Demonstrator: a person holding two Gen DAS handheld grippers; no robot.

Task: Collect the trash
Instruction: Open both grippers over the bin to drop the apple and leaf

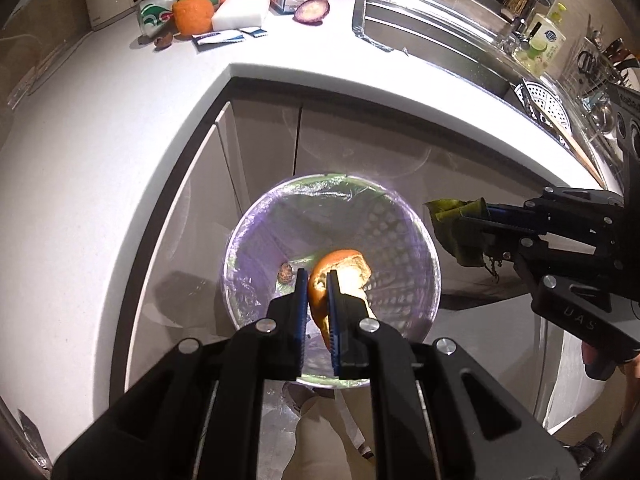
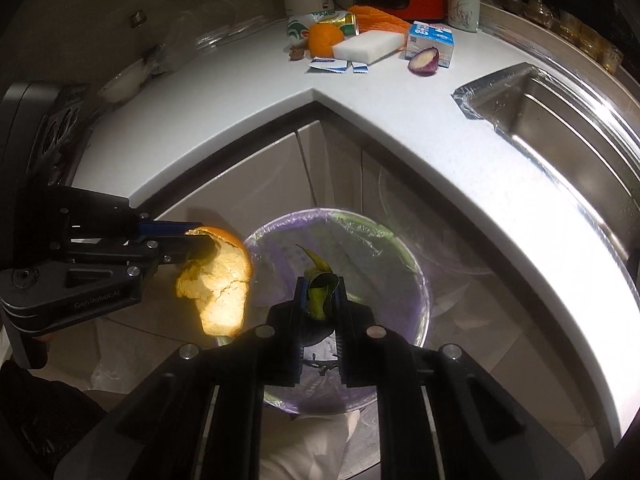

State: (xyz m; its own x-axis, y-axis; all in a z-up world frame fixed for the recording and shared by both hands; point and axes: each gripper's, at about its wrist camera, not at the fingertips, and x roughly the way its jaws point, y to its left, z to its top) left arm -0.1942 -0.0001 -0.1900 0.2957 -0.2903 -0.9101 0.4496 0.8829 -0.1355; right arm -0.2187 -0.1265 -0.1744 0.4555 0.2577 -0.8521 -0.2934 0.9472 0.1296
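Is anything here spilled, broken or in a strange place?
Nothing looks spilled or broken. The left tongs hold an orange peel and the right tongs hold a green leaf, both over the lined bin. More scraps wait in a heap on the counter.

White corner countertop (image 2: 400,120), steel sink (image 2: 560,120), beige cabinet doors (image 1: 352,144) below.

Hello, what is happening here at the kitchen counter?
A person is collecting trash with two handheld grippers. The left gripper holds an orange peel and the right gripper holds a wilted green leaf, both above the lined trash bin on the floor. More scraps and wrappers wait on the white counter.
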